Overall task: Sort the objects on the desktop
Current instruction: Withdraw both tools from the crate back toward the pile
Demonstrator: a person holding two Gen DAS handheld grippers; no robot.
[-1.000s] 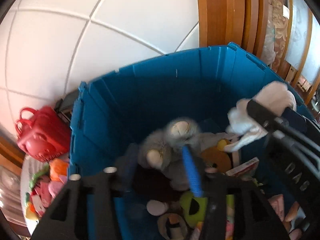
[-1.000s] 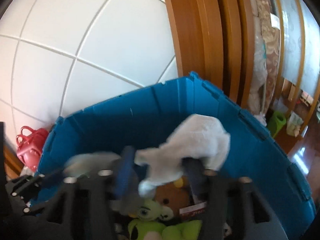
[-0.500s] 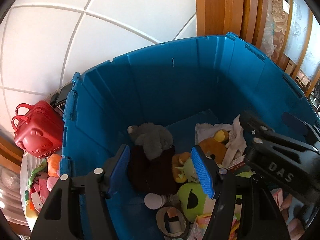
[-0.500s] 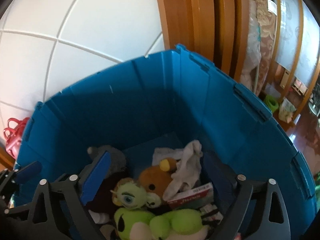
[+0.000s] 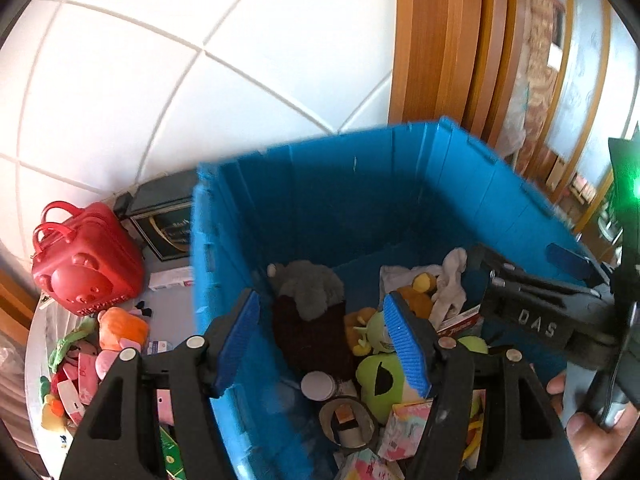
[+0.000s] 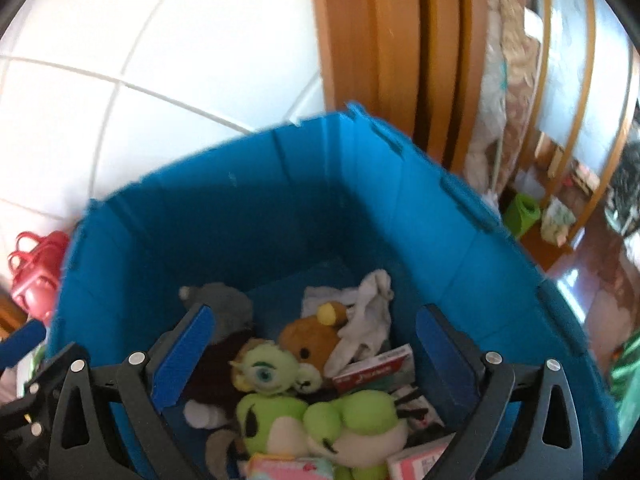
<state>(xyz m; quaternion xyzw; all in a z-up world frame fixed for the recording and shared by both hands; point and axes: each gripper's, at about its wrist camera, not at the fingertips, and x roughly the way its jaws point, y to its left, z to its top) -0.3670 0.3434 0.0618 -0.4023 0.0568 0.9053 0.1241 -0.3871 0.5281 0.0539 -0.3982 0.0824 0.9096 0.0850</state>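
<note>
Both grippers hang over the big blue plastic crate [image 6: 304,208], pointing down into it. The right gripper [image 6: 316,354] has its blue-padded jaws spreading to full width, nothing between the pads, only the pile of toys far below. The white cloth glove [image 6: 370,322] lies inside the crate, draped at about one o'clock of the brown bear plush [image 6: 310,338], its fingers hanging toward the red-and-white card box [image 6: 374,368]. At seven o'clock of the bear sits the green one-eyed monster plush [image 6: 266,372].

The left gripper [image 5: 322,342] is opening too, jaws parted and empty. The left pad hangs over the crate's near wall, the right one over the toys. The grey furry plush [image 5: 310,286] rests on something dark at the crate's ten o'clock corner.

Outside the crate, at nine o'clock in the left view, stands the red plastic bear-faced case [image 5: 86,268], with a heap of small colourful toys [image 5: 82,364] below it on the tabletop.
</note>
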